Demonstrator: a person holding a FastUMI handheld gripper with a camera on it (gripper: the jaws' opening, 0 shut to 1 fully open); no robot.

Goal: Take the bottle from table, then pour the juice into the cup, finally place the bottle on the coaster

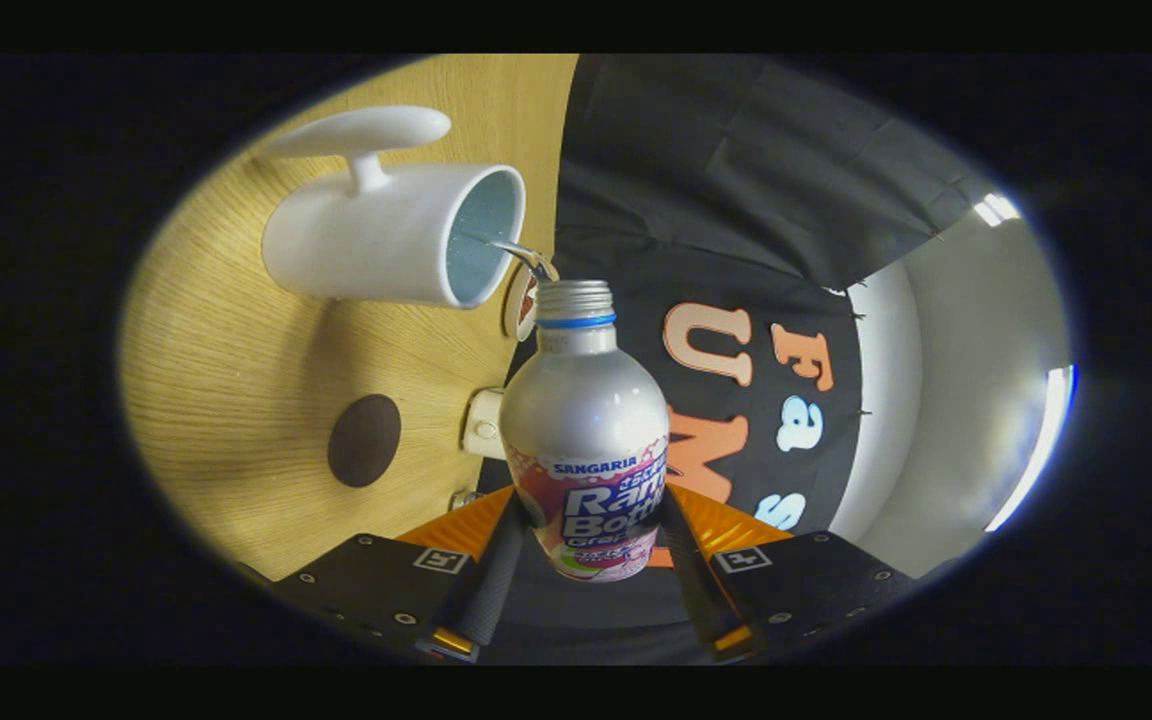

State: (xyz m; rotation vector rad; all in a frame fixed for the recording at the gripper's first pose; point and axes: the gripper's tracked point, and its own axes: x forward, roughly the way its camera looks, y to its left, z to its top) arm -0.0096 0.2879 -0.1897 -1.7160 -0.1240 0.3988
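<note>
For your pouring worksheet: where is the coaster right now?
In the gripper view, the coaster lies on the table, beside the held bottle and apart from the cup.

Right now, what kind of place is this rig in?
Most likely a staged recording booth, not a real kitchen: a wood-grain tabletop backed by a black cloth wall. Props are few: a white cup, a brown coaster, and the bottle the tool grips, pouring.

gripper view | rides gripper (586,520), rolled sideways | close on bottle (584,420) (table (226,380) beyond)
</note>
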